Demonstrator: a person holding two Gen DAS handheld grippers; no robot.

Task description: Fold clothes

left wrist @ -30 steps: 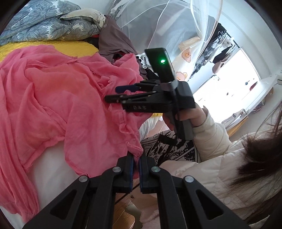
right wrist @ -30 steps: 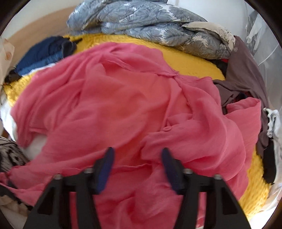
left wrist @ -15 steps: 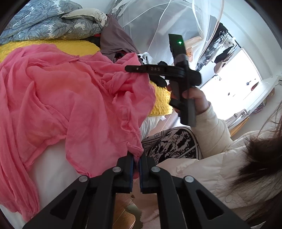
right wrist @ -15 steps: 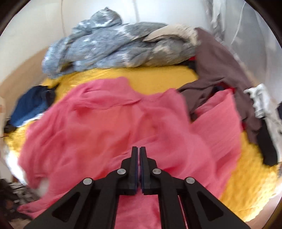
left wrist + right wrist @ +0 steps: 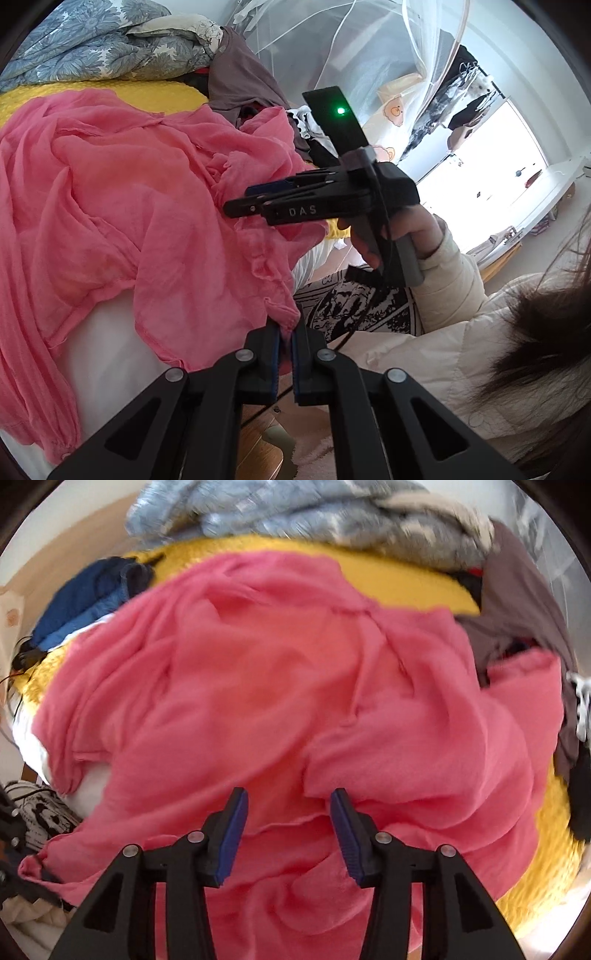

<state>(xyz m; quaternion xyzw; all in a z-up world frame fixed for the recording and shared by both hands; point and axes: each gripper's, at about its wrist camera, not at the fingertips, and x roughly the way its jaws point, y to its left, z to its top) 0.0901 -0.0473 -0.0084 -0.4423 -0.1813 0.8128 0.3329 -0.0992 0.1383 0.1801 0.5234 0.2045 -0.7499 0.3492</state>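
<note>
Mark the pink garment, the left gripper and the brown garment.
pink garment (image 5: 295, 686), right wrist view, middle of the crumpled fabric.
left gripper (image 5: 284, 334), left wrist view, between the fingertips shut on the pink hem.
brown garment (image 5: 240, 79), left wrist view, its draped upper part.

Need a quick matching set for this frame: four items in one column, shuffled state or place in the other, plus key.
1. left gripper
2. right gripper
3. blue clothes
4. grey-blue floral quilt

A. bunched at the bed's far end
B. jaws apart, opening, over pink fabric
C. shut on a corner of the pink garment
D. piled on the yellow blanket, left of the pink garment

Pairs: 1-C, 2-B, 3-D, 4-A
</note>
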